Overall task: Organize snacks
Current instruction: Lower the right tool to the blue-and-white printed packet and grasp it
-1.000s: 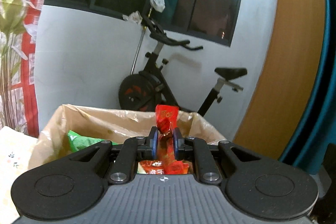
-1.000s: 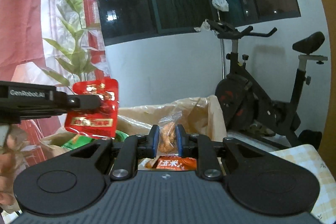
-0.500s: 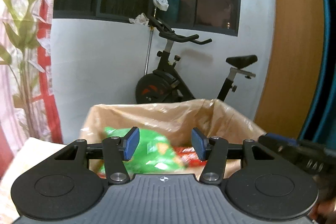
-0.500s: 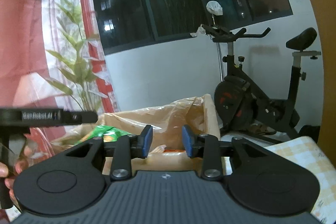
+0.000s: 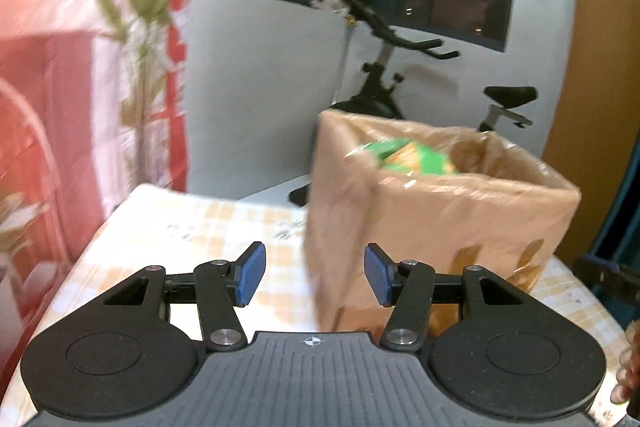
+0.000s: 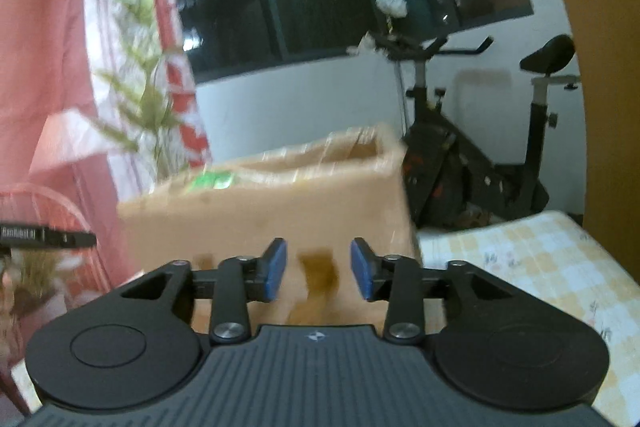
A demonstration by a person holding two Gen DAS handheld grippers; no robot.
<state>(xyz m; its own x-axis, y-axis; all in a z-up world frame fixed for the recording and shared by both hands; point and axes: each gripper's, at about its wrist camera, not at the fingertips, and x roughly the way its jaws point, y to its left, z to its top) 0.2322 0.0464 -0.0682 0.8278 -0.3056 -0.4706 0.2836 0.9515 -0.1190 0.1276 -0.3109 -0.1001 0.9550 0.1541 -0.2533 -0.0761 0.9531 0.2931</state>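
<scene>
**Both tongs empty before the snack box**

Dark window panes, a white wall and a black exercise bike (image 5: 400, 83) fill the background, with a red-and-white floral curtain (image 5: 132, 47) to the left. On the counter (image 5: 192, 227), covered with a yellow-and-white checked cloth, stands the tan cardboard box lined with clear plastic (image 5: 440, 223). Green snack packets (image 5: 412, 157) lie inside it near the top, blurred.

From the left wrist camera, the left tongs (image 5: 315, 274) stand parted with nothing between the blue pads (image 5: 250, 275); the box's near corner lies just beyond the gap, and the box extends to the right of it. No contact with the box can be seen.

From the right wrist camera, the right tongs (image 6: 318, 269) have just been opening and hold nothing; the box's front wall fills the view straight ahead of the gap, with the green packets up and to the left. At the left edge of that view the black arm of the left tongs shows beside the box.
</scene>
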